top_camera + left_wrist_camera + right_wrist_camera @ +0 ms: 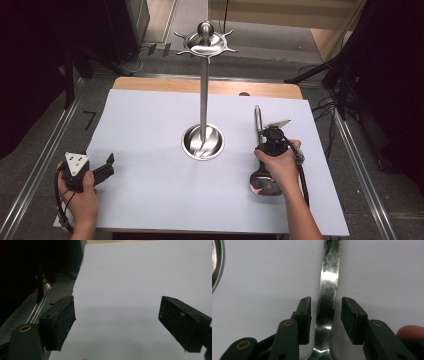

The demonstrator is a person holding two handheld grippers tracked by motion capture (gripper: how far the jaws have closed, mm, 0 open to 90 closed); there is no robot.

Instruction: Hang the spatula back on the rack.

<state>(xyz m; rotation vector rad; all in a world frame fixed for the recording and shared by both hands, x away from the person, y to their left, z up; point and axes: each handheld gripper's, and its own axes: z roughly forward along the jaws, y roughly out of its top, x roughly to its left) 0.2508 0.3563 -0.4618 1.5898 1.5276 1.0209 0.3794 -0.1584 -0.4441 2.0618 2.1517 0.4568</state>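
A long steel spoon [258, 117] lies on the white sheet, handle pointing away from me and bowl [264, 184] nearest the front edge. My right gripper [266, 132] hangs over its handle. In the right gripper view the handle [329, 277] runs up between the two pads [304, 315] of the right gripper [325, 315], with a thin gap on each side, so the jaws are open around it. My left gripper [106, 167] rests at the sheet's front left. In the left gripper view its jaws [120, 322] stand wide apart with nothing between them.
A tall steel stand [204, 90] rises from a round dished base [202, 142] at the sheet's middle, with a hooked crown [205, 42] on top. Its base rim [215, 265] lies left of the spoon. The white sheet [150, 130] covers a wooden table. Metal rails flank both sides.
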